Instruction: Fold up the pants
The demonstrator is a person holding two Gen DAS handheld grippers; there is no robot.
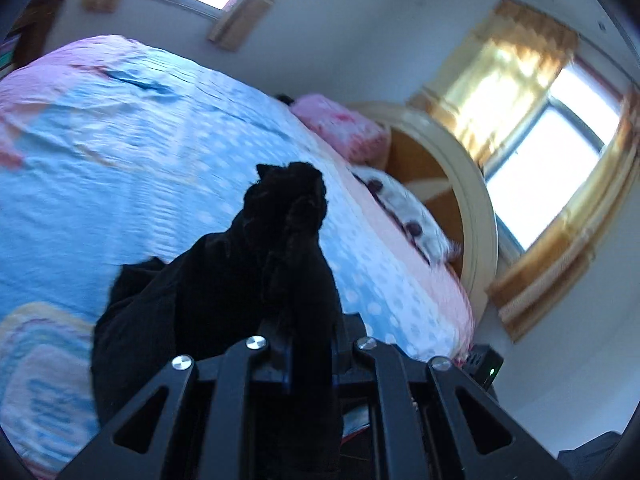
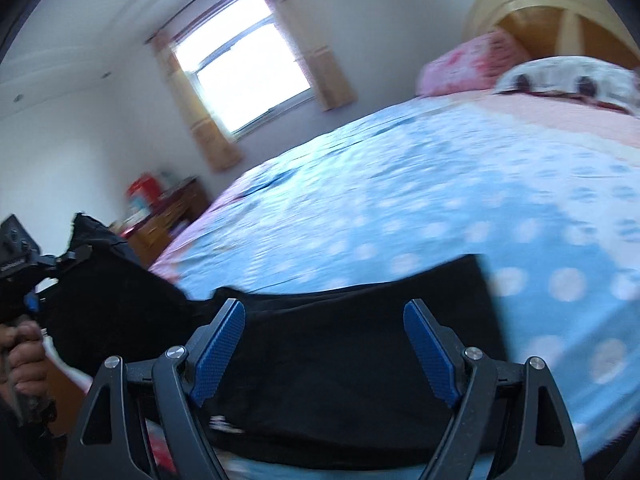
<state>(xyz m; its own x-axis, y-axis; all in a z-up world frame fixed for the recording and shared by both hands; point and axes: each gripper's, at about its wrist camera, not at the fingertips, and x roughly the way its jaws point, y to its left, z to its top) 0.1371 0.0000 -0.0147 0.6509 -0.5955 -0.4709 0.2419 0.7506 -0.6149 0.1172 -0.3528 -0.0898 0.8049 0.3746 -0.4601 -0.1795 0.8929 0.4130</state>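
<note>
Firmly between left jaws, pants (image 1: 224,292).

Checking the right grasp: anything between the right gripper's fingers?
Right wrist view: nothing clamped. The right gripper is open, its fingers apart over the black pants.

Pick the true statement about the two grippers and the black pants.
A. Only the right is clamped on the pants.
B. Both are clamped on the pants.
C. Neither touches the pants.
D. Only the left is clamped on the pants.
D: the left gripper is shut on bunched black pants, while the right gripper stands wide open above them.
</note>
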